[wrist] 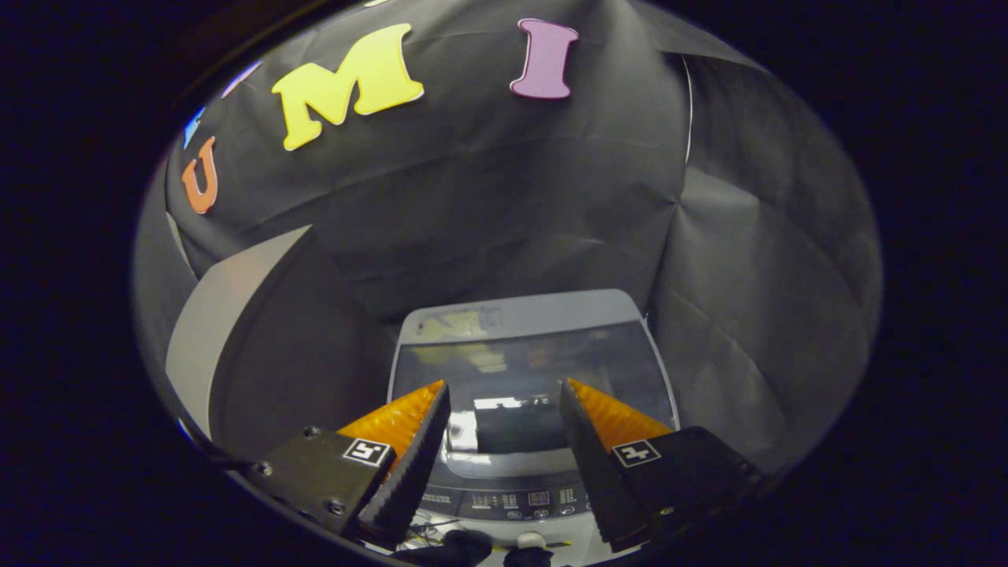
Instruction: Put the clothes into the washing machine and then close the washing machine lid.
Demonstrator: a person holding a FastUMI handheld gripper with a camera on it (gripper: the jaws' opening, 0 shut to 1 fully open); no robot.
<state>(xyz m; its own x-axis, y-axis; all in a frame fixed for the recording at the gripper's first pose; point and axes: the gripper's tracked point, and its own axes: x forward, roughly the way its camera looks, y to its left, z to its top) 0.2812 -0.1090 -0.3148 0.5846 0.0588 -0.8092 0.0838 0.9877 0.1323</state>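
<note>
Gripper (504, 394) hangs above the washing machine (528, 370), fingers spread apart and empty. Its glass lid (535, 362) lies closed beyond them; dark shapes by its control panel (512, 498) are perhaps clothes (461, 545).

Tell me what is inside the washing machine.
The washing machine has its lid down, and the dark glass only gives back reflections, so the drum and any clothes in it are hidden. The open gripper hangs above the lid, holding nothing.

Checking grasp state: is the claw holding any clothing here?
No: the claw is open with nothing between its fingers, above the washing machine's closed lid.
</note>
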